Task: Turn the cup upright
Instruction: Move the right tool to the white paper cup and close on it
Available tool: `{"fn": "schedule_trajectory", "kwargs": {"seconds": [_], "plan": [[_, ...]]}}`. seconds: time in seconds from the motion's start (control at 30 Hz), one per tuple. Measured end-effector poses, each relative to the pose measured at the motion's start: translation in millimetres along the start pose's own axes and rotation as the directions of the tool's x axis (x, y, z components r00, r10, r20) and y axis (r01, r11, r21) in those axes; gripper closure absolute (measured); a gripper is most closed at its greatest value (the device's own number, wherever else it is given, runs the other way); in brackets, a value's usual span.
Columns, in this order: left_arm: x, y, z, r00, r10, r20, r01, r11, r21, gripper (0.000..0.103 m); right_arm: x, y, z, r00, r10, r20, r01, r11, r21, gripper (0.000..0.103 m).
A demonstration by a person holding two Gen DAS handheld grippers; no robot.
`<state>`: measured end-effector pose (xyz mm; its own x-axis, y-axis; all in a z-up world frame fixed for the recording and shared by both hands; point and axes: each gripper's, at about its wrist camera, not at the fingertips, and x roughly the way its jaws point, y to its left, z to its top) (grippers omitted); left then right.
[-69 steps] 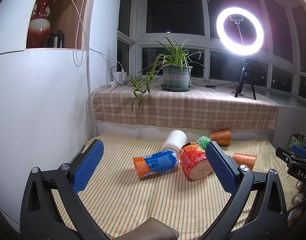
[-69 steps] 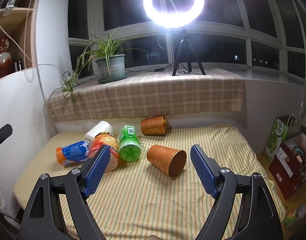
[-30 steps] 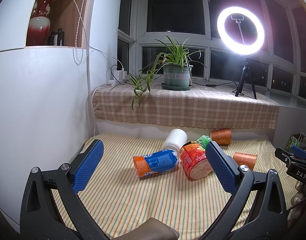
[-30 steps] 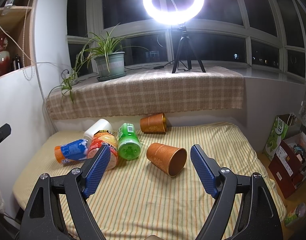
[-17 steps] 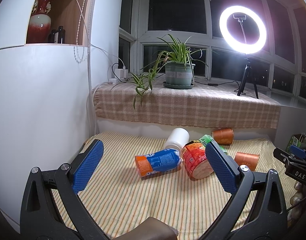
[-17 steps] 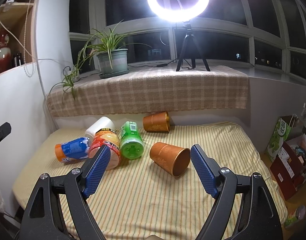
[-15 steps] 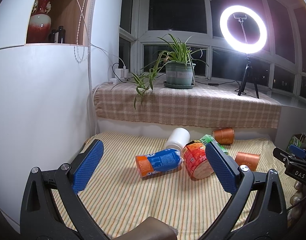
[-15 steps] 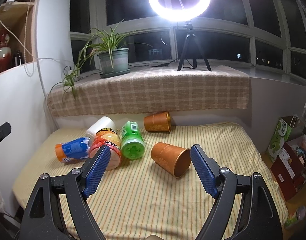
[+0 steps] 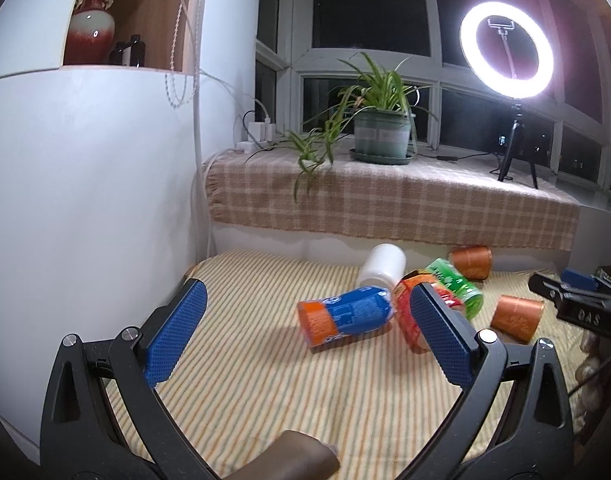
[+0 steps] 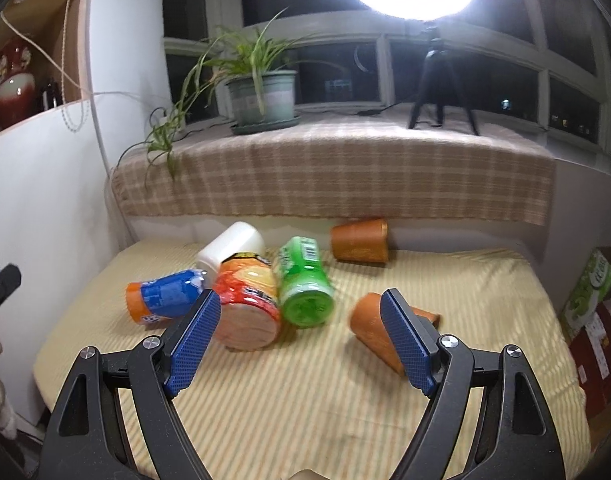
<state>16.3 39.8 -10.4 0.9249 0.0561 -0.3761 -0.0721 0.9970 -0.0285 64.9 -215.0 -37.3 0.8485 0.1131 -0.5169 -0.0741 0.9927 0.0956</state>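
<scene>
Two orange-brown cups lie on their sides on the striped cloth. The near cup (image 10: 371, 326) lies partly behind the right finger of my right gripper (image 10: 301, 338), which is open and empty above the cloth. The near cup also shows in the left wrist view (image 9: 515, 317). The far cup (image 10: 359, 240) lies against the back ledge and shows in the left wrist view too (image 9: 470, 262). My left gripper (image 9: 309, 336) is open and empty, well short of the cups.
A blue-and-orange can (image 9: 345, 314), a red-orange tub (image 10: 247, 304), a green tub (image 10: 305, 282) and a white container (image 10: 231, 250) lie on their sides left of the cups. A checked ledge (image 10: 333, 176) carries a potted plant (image 10: 261, 98) and a ring light tripod (image 10: 437, 92). Boxes (image 10: 593, 296) stand on the right.
My right gripper has moved forward and down towards the near cup, which now sits behind its right finger. My left gripper has shifted a little closer to the containers. Nothing on the cloth has moved.
</scene>
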Motion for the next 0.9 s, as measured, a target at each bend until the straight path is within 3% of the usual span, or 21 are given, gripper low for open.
{"fn": "schedule_trajectory", "kwargs": {"seconds": [0.23,0.47,0.73,0.9], "plan": [[8.2,23.9,-6.6,0.999,0.043,-0.024,-0.043,0.999,-0.006,0.0,48.0,22.6,24.4,0.992,0.077,-0.096,-0.078,0.997,-0.001,0.021],[16.8,46.5,-15.4,0.996,0.074,-0.057,-0.075,0.997,-0.021,0.0,104.5,48.1,46.6,0.969,0.128,-0.212,-0.134,0.991,-0.012,0.021],[20.2,66.4,-23.7,0.992,0.098,-0.079,-0.1,0.994,-0.033,0.0,167.2,63.8,57.9,0.938,0.116,-0.325,-0.128,0.992,-0.014,0.021],[24.3,75.1,-25.4,0.99,0.109,-0.086,-0.113,0.993,-0.045,0.0,202.3,65.0,61.5,0.912,0.12,-0.392,-0.111,0.993,0.045,0.021]]}}
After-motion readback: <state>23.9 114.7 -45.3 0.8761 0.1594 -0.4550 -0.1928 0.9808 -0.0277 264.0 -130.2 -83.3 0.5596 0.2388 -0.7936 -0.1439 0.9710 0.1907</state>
